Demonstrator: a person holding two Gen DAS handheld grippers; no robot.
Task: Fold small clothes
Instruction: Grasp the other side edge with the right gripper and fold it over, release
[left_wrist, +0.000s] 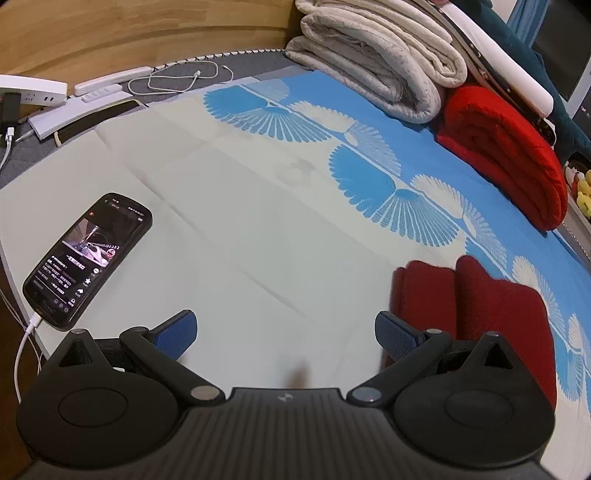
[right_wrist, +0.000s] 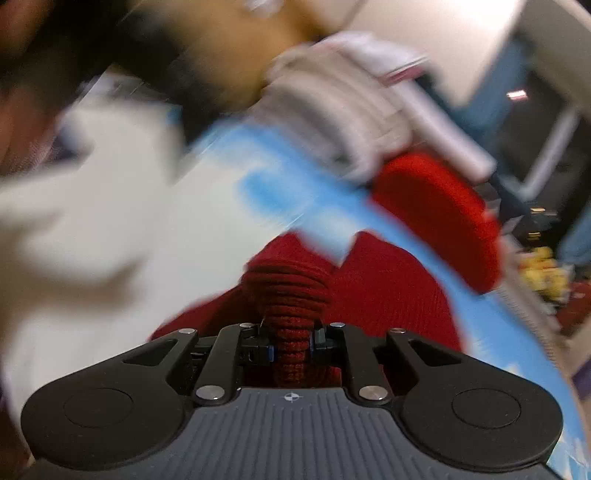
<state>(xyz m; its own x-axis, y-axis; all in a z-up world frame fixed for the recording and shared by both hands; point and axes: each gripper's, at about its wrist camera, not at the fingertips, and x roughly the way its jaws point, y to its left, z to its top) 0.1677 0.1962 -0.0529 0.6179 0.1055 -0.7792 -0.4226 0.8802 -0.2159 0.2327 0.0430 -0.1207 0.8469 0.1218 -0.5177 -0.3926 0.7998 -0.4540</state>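
While our left gripper (left_wrist: 286, 334) stood wide and empty, we counted one dark red knit garment (right_wrist: 388, 288) bunched between the right gripper (right_wrist: 291, 349) pads, one phone (left_wrist: 88, 258) lying left.

Your dark red ribbed knit garment (right_wrist: 295, 295) lies on a bed sheet (left_wrist: 240, 221) that is cream on one side and bright blue with white fan motifs on the other. The folded blanket (left_wrist: 506, 155) is brighter red, the quilt (left_wrist: 373, 62) pale grey-beige, the phone (left_wrist: 88, 258) black.
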